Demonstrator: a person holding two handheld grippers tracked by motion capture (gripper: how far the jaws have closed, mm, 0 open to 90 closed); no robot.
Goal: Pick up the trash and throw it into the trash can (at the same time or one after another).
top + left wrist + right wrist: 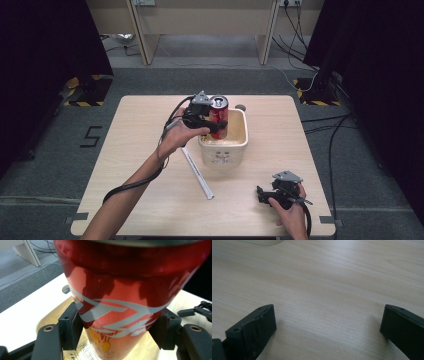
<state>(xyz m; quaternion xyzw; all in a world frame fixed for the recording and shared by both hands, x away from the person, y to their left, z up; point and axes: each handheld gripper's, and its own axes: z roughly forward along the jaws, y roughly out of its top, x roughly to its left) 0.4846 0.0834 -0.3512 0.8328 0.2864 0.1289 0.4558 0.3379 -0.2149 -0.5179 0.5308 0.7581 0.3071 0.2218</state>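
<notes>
I have the left gripper (216, 123) clamped on a red drink can (219, 116), its two black jaws pressing on opposite sides of the can body. In the left gripper view the can (130, 290) stands upright between the pads, with white swirl lettering across the red. I'm holding it over the cream plastic tub (240, 142) that sits at the middle of the worktop (140, 130); the can's lower end sits inside the tub's rim, though I can't tell whether it touches the bottom. The inside of the tub (50, 317) shows below the can, with a printed label lying on its floor.

My right gripper (265, 194) rests on the worktop near the front right corner, well apart from the tub, jaws spread wide with bare wood (324, 295) between them.

A white stick (197, 173) lies flat on the worktop just left of the tub, running diagonally toward me.
</notes>
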